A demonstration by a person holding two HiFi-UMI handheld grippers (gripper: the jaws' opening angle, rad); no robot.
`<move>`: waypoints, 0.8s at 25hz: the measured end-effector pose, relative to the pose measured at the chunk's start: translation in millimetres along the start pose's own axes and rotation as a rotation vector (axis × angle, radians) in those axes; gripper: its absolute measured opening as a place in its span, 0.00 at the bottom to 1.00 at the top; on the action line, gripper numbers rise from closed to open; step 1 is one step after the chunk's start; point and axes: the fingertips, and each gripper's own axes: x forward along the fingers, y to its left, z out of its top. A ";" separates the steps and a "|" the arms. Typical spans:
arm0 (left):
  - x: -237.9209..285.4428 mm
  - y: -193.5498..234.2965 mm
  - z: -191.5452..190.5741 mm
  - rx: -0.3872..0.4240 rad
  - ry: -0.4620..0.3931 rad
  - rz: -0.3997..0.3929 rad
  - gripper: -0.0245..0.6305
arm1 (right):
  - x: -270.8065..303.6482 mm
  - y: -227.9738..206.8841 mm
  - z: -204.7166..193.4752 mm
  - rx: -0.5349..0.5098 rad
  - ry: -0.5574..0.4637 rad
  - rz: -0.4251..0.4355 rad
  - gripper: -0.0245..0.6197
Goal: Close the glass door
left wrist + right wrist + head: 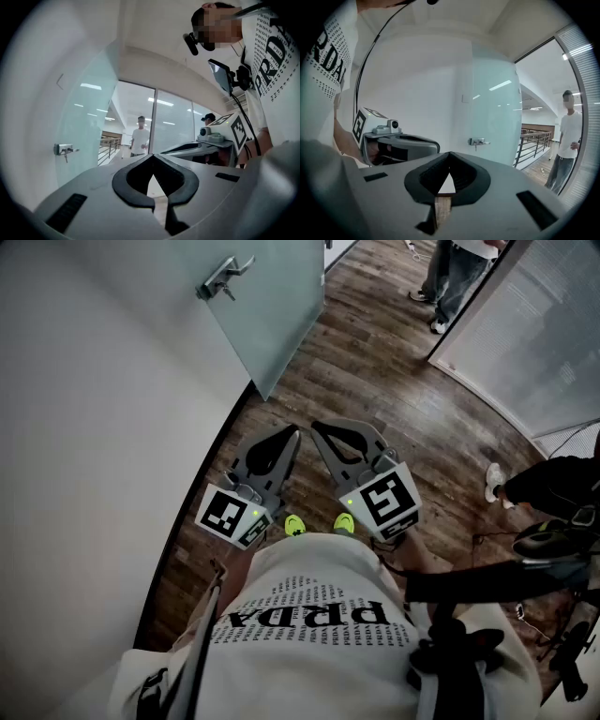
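The frosted glass door (272, 306) stands swung open against the white wall, its metal lever handle (225, 277) facing me. The same door (86, 122) and handle (63, 149) show at left in the left gripper view, and the door (494, 108) with its handle (477, 141) sits ahead in the right gripper view. My left gripper (292, 434) and right gripper (316, 426) are held side by side in front of my body, well short of the door. Both are shut with nothing in them, as the left gripper (152, 155) and right gripper (449, 153) show close up.
A person (450, 277) stands in the doorway beyond the door. A white wall (94, 427) runs along the left, a frosted glass partition (534, 334) along the right. Cables, dark gear and a white shoe (494, 482) lie on the wood floor at right.
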 end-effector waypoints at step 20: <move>-38.0 36.0 9.4 0.013 -0.031 0.030 0.04 | 49.4 28.7 18.5 -0.031 -0.029 0.013 0.03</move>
